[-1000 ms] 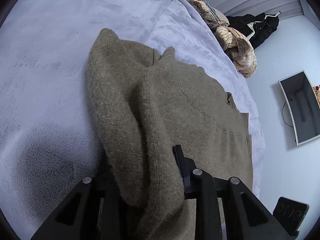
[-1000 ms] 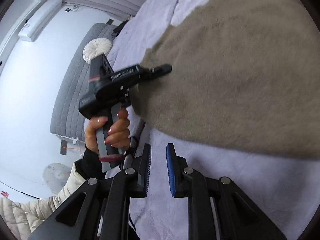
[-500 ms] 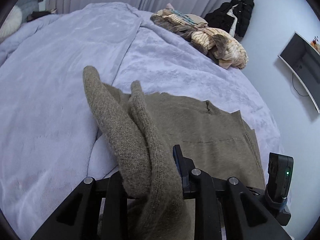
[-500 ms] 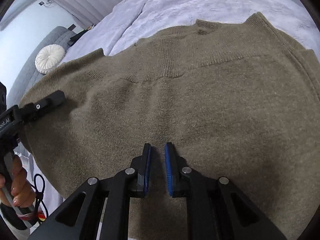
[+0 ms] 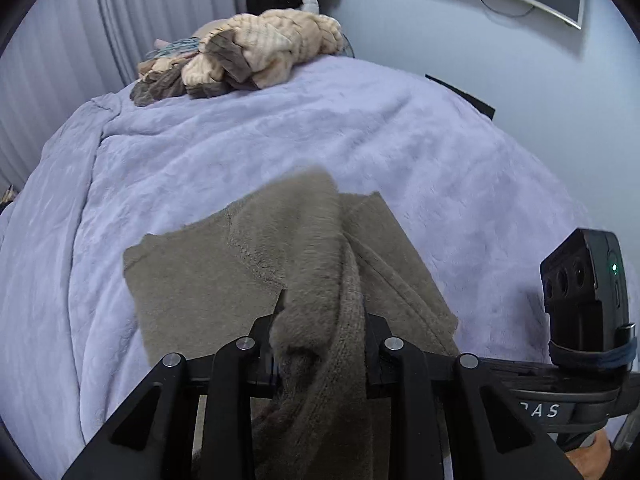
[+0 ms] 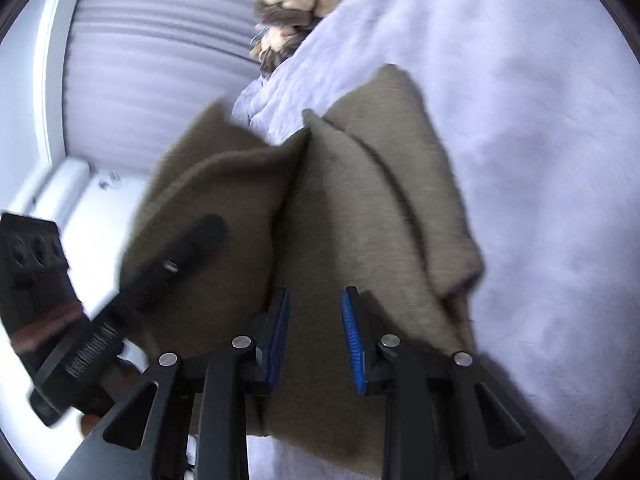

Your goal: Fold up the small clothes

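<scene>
Now an olive knitted sweater (image 5: 280, 280) lies on the lilac bedspread (image 5: 240, 140), one side drawn across since a moment ago. Left gripper (image 5: 320, 332) pinches that bunched fold; right gripper (image 6: 314, 340), jaws just opening, holds nothing above it.

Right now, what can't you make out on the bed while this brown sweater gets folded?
- Left wrist view: the left gripper hides in the sweater bunched between its fingers.
- Right wrist view: motion blur smears the sweater's folds; fabric behind the right gripper hides its grip.
- Clothes pile: garments too tangled to count.
</scene>
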### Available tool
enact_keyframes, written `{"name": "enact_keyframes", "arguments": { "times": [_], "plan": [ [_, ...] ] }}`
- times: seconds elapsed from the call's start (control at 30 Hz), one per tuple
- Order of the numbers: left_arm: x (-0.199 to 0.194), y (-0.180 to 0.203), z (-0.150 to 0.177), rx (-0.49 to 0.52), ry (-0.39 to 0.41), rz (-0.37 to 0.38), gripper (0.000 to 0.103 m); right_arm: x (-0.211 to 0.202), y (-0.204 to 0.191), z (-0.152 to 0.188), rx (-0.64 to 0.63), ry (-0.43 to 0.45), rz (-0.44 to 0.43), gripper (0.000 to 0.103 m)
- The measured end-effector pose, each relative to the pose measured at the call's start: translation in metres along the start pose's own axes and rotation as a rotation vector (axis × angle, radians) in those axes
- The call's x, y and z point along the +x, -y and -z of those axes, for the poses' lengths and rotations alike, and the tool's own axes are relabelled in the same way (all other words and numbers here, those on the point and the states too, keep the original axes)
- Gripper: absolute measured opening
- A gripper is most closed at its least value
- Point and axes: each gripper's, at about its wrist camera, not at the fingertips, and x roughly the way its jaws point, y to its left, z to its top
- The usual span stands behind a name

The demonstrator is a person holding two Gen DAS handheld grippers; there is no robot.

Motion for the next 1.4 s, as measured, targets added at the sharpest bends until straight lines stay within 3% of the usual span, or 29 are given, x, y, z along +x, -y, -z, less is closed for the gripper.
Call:
{"name": "enact_keyframes", "arguments": {
  "times": [0.1, 0.13, 0.17, 0.23, 0.3, 0.37, 0.4, 0.5, 0.63, 0.67, 0.73, 0.77, 0.8, 0.87, 0.97, 1.03, 1.1, 1.13, 1.2, 1.23, 1.4],
  "plan": [
    [-0.010, 0.009, 0.007, 0.005, 0.048, 0.023, 0.062, -0.003, 0.009, -0.001, 0.011, 0.002, -0.009, 0.031],
    [-0.018, 0.010, 0.008, 0.010, 0.080, 0.015, 0.077, -0.004, 0.012, -0.002, 0.018, 0.003, -0.022, 0.032],
    [-0.029, 0.008, 0.011, 0.012, 0.114, 0.011, 0.085, -0.006, 0.015, -0.004, 0.034, 0.006, -0.042, 0.036],
    [-0.048, 0.001, 0.017, -0.002, 0.158, 0.018, 0.085, -0.006, 0.021, -0.006, 0.089, 0.015, -0.112, 0.047],
    [-0.062, -0.017, 0.026, -0.065, 0.194, 0.000, 0.085, -0.007, 0.029, -0.007, 0.155, 0.035, -0.221, 0.070],
    [-0.068, -0.039, 0.036, -0.150, 0.212, -0.026, 0.085, -0.006, 0.035, -0.011, 0.223, 0.060, -0.344, 0.084],
    [-0.070, -0.053, 0.043, -0.200, 0.215, -0.044, 0.085, -0.006, 0.037, -0.015, 0.242, 0.062, -0.357, 0.084],
    [-0.062, -0.091, 0.064, -0.338, 0.176, -0.090, 0.085, -0.002, 0.019, -0.021, 0.197, -0.006, -0.297, 0.085],
    [-0.033, -0.127, 0.091, -0.458, 0.062, -0.183, 0.085, 0.021, -0.015, -0.035, 0.051, -0.099, -0.137, 0.085],
    [-0.027, -0.132, 0.096, -0.478, 0.042, -0.198, 0.085, 0.026, -0.023, -0.038, 0.025, -0.116, -0.113, 0.085],
    [-0.015, -0.143, 0.105, -0.525, 0.000, -0.186, 0.085, 0.033, -0.037, -0.042, -0.032, -0.134, -0.070, 0.068],
    [-0.013, -0.146, 0.108, -0.546, -0.002, -0.176, 0.085, 0.039, -0.048, -0.044, -0.099, -0.144, -0.018, 0.025],
    [-0.013, -0.147, 0.110, -0.557, -0.001, -0.176, 0.085, 0.043, -0.060, -0.046, -0.163, -0.146, 0.023, 0.020],
    [-0.015, -0.144, 0.107, -0.548, 0.016, -0.159, 0.085, 0.034, -0.083, -0.047, -0.261, -0.082, 0.034, 0.020],
    [-0.019, -0.131, 0.099, -0.491, 0.046, -0.147, 0.085, 0.013, -0.096, -0.050, -0.311, 0.010, -0.003, 0.020],
    [-0.013, -0.121, 0.094, -0.448, 0.041, -0.146, 0.085, 0.008, -0.085, -0.048, -0.328, 0.026, 0.062, 0.020],
    [-0.004, -0.112, 0.094, -0.416, 0.017, -0.129, 0.086, 0.009, -0.056, -0.046, -0.273, 0.012, 0.145, 0.020],
    [0.001, -0.109, 0.095, -0.410, 0.005, -0.126, 0.092, 0.011, -0.037, -0.045, -0.223, -0.001, 0.180, 0.020],
    [0.003, -0.107, 0.098, -0.424, 0.008, -0.128, 0.095, 0.011, -0.008, -0.044, -0.121, -0.003, 0.138, 0.020],
    [0.001, -0.107, 0.099, -0.435, 0.009, -0.123, 0.095, 0.009, -0.007, -0.046, -0.097, 0.008, 0.113, 0.020],
    [-0.017, -0.115, 0.103, -0.433, 0.001, -0.152, 0.095, 0.000, -0.029, -0.047, -0.148, -0.002, 0.190, 0.027]
  ]
}}
